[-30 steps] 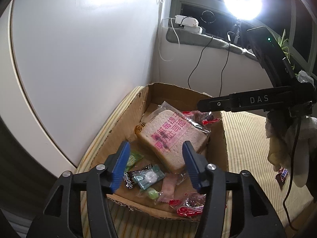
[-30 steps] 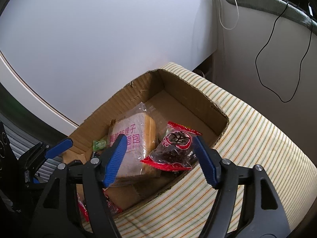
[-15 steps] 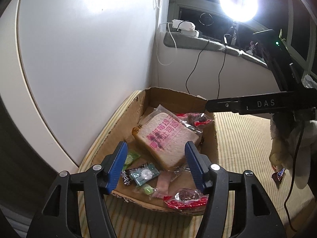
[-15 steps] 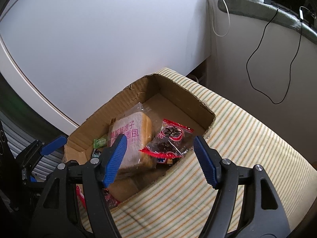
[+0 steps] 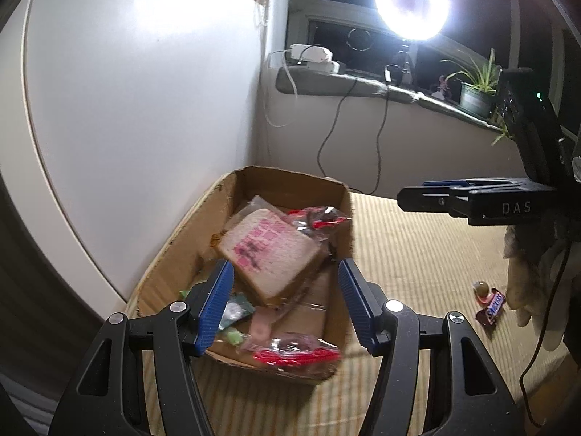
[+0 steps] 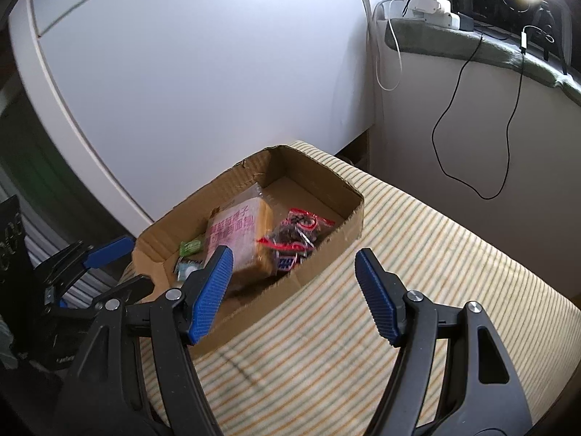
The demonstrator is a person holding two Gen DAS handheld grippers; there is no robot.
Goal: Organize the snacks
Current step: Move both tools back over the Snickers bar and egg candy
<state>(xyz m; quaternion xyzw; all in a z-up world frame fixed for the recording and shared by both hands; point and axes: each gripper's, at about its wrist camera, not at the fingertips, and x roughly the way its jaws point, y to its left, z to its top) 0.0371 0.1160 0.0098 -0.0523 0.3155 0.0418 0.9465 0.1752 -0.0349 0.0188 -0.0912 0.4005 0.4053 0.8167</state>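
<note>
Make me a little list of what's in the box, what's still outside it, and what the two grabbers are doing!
Box: cardboard box on the striped cloth
Inside: wrapped bread, red snack bag, small candies
Still outside: chocolate bar and a small round sweet
Left gripper: fingers apart, holding nothing
Right gripper: fingers apart, holding nothing

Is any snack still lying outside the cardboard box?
Yes, a Snickers bar and a small round snack lie on the striped cloth, outside the cardboard box.
</note>
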